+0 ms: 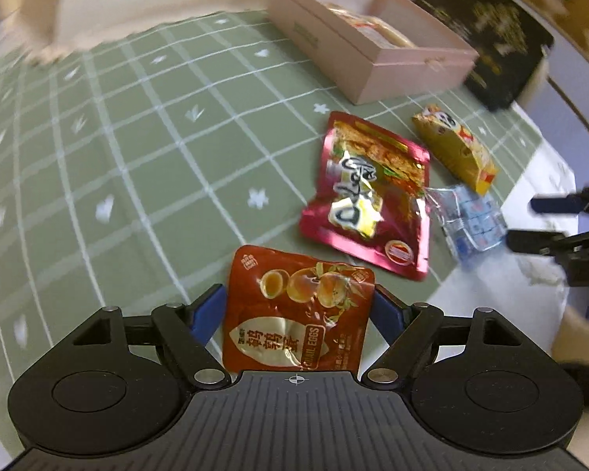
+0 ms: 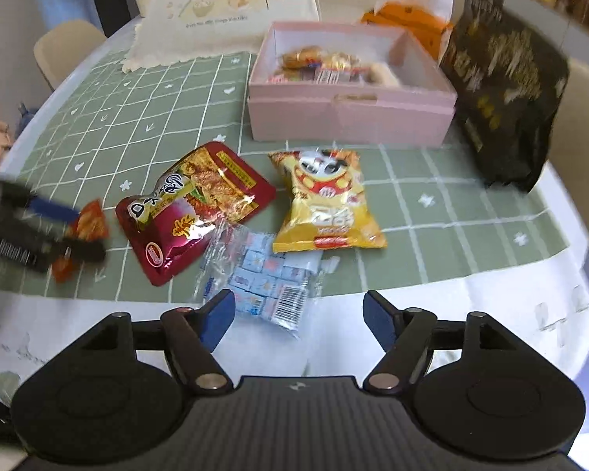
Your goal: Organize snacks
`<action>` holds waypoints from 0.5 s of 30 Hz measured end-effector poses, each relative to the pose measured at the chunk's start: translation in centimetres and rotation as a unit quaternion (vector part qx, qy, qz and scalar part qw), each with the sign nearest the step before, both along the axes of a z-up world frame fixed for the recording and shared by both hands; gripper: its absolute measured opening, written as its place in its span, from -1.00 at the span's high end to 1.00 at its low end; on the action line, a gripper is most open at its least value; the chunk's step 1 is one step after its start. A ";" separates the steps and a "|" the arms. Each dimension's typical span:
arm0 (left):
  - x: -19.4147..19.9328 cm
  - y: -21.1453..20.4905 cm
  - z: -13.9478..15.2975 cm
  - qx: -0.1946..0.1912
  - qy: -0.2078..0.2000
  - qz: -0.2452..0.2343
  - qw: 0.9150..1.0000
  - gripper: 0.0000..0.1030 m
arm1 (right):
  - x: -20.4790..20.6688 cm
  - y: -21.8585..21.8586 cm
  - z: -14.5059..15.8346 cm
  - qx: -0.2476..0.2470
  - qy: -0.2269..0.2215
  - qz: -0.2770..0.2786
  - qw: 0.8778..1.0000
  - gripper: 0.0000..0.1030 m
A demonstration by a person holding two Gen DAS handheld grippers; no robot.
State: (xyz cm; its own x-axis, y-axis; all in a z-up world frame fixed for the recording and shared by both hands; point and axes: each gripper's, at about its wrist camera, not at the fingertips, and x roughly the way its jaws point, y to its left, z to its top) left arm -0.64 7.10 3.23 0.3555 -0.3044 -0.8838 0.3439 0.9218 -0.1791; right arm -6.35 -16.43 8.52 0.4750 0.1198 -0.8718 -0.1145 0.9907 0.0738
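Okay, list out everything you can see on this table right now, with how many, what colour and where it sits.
quail egg packet: 1, orange-red, held between the left tongs' fingers
dark red foil packet: 1, on the green cloth, left of the yellow bag
yellow snack bag: 1, in front of the pink box
clear bag of small blue-white candies: 1, at the cloth's near edge, by the right tongs
pink box: 1, open, snacks inside, behind the packets
black bag: 1, right of the box
green checked cloth: 1, on the table
left tongs: shut on the packet
right tongs: open, empty
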 end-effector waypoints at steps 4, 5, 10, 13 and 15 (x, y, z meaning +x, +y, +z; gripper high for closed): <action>-1.4 -0.2 -0.2 0.016 -0.002 0.067 0.998 -0.62 | 1.9 1.2 -1.4 0.012 0.028 -0.011 0.999 -0.41; -1.6 -0.3 -0.2 0.017 -0.003 0.074 0.997 -0.62 | 2.4 1.6 -1.5 0.005 0.030 -0.017 0.999 -0.41; -2.3 -0.6 -0.3 0.024 -0.008 0.077 0.997 -0.63 | 3.5 2.4 1.4 -0.042 -0.039 -0.001 0.998 -0.44; -2.6 -0.6 -0.4 0.028 -0.013 0.077 0.997 -0.63 | 5.4 1.3 1.8 -0.042 -0.043 0.001 0.998 -0.50; -2.7 -0.6 -0.4 0.027 -0.013 0.080 0.996 -0.63 | 7.1 0.1 1.2 -0.030 -0.033 -0.005 0.999 -0.50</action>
